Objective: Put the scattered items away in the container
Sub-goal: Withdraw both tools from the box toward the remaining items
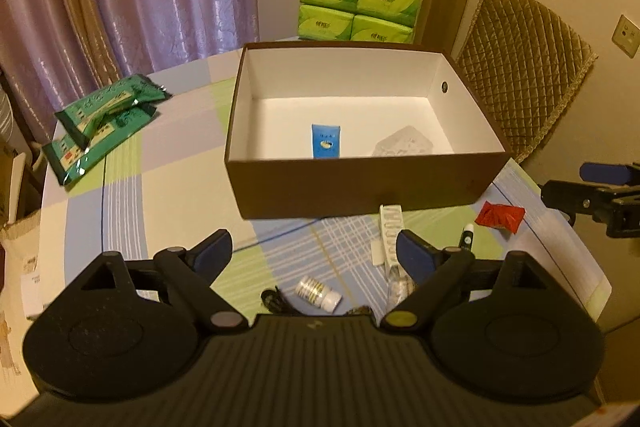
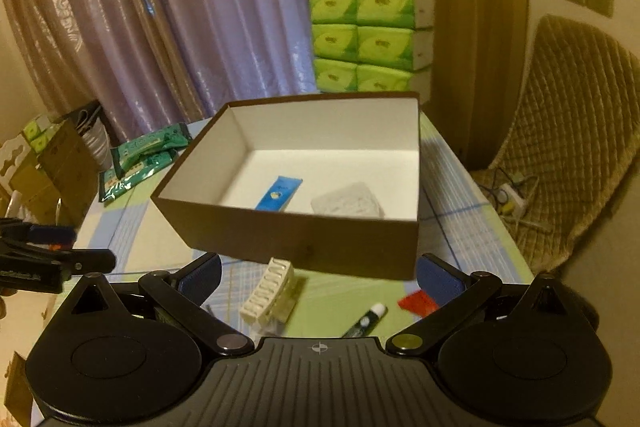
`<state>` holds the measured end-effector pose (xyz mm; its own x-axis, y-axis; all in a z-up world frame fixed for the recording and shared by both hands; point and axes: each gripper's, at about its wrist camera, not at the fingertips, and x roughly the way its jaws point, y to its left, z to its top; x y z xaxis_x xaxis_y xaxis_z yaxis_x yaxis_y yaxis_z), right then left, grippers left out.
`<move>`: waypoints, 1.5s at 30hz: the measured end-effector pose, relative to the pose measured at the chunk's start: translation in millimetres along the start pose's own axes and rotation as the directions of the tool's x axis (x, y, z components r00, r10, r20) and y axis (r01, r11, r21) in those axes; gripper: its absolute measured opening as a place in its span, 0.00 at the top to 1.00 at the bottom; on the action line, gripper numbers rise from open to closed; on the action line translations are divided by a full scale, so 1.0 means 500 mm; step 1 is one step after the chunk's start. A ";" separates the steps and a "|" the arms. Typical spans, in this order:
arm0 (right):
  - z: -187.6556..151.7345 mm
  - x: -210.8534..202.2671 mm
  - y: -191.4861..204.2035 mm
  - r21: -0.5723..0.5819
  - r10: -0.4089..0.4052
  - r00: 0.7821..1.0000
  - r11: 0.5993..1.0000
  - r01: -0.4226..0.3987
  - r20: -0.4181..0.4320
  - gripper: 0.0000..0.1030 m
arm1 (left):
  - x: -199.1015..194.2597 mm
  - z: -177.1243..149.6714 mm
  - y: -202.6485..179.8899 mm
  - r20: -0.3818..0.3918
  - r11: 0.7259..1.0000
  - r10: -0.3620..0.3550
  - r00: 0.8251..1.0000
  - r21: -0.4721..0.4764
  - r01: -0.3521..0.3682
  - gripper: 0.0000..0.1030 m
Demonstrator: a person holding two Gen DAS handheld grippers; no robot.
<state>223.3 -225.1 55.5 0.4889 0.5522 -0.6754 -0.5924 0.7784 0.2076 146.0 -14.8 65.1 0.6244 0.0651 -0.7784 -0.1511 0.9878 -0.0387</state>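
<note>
- Currently the brown cardboard box (image 1: 360,183) sits open on the checked tabletop (image 1: 160,195), with a blue sachet (image 1: 325,141) and a clear plastic piece (image 1: 404,145) already inside.
- Scattered items lie in front of the box: a white ribbed pack (image 2: 269,291), a small tube (image 2: 366,319), a red wrapper (image 2: 418,303), a white bottle (image 1: 318,294) and a black cord (image 1: 274,299).
- The left gripper (image 1: 316,255) has its fingers apart and empty above the bottle and the cord.
- The right gripper (image 2: 318,279) also has its fingers spread, holding nothing, over the ribbed pack and the tube.
- A sound next pick would likely be the ribbed pack: straddle its narrow width, descend squarely and close gently so the pack does not slide.
- Lifting clear of the box's near wall before release seems wise.
</note>
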 end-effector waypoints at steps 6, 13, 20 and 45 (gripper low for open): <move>-0.035 -0.014 0.007 0.003 -0.034 0.999 0.999 0.034 0.002 0.02 | -0.027 -0.031 0.017 0.003 0.999 0.005 1.000 -0.035 -0.005 0.16; -0.065 -0.018 0.008 0.034 -0.046 0.999 0.998 0.047 -0.014 0.02 | -0.031 -0.068 0.029 -0.022 0.999 0.018 1.000 -0.047 -0.019 0.16; -0.092 -0.011 0.012 0.010 -0.074 0.996 0.997 0.074 -0.048 0.02 | -0.020 -0.100 0.032 -0.063 0.998 0.014 0.998 -0.061 -0.018 0.16; -0.154 0.048 -0.035 -0.024 -0.157 0.978 0.988 0.155 -0.137 0.02 | 0.042 -0.179 0.036 -0.094 0.999 -0.024 0.995 -0.025 0.022 0.21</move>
<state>196.0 -248.5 -18.9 0.4832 0.3767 -0.7903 -0.5247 0.8472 0.0830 88.0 -8.5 -7.9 0.5535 0.0277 -0.8324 -0.1562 0.9852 -0.0711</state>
